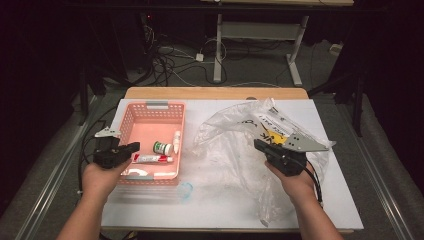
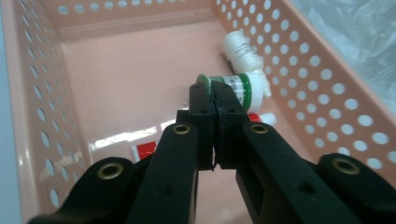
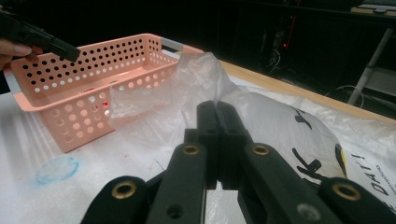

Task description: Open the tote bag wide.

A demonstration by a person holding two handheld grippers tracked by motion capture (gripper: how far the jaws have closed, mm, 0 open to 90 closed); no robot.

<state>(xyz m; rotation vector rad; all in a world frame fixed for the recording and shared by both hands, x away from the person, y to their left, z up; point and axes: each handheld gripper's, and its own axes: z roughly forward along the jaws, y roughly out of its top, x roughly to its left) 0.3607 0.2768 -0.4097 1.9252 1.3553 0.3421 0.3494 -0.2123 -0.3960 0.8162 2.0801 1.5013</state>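
Apparently mid-unpacking: the left tool [image 2: 215, 100], jaws together and empty, hangs over the pink basket [image 1: 129, 120], green-capped bottle [image 2: 240, 88] just beyond its tips. The right tool [image 3: 218, 116], jaws together, sits against the plastic bag [image 3: 280, 121]; next, reach inside it.

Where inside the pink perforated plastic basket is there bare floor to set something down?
The far half of the pink perforated plastic basket is bare. The near right part is crowded: green-labelled white bottle, small white bottle, red-and-white tube.
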